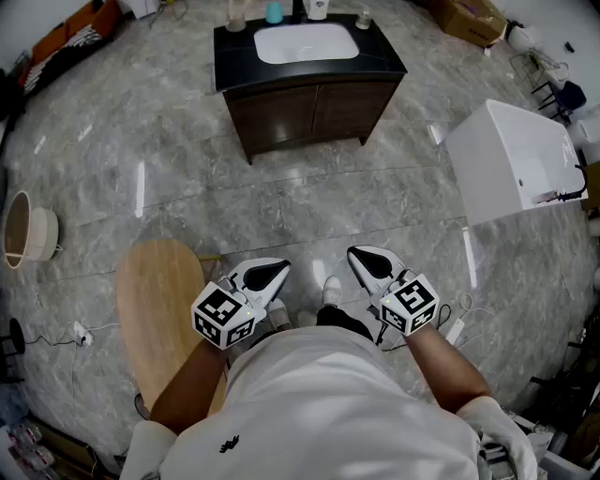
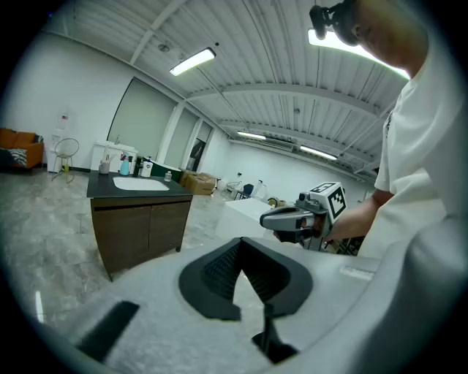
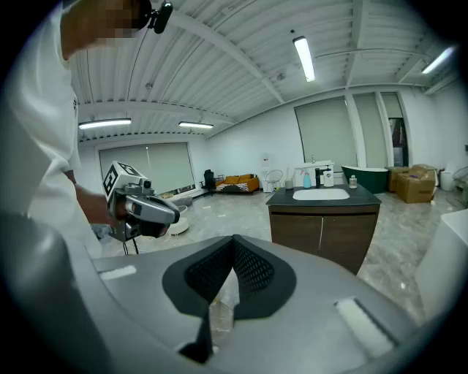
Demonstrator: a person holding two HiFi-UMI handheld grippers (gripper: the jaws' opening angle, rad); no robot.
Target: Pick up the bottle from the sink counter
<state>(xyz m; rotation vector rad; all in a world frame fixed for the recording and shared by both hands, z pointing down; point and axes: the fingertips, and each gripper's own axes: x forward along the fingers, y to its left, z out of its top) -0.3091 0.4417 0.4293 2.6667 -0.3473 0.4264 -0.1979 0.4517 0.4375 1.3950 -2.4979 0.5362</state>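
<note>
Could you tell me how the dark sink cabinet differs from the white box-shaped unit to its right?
The sink cabinet is dark brown with a black counter; the white unit is white all over. The cabinet's top holds a white basin and small bottles; the unit's top looks plain. In the head view the cabinet stands nearly square, the unit at a slant. Both are boxy and stand on the grey floor.

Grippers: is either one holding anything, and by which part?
Nothing is held. The left gripper and right gripper are both shut and empty, well short of the sink counter.
</note>
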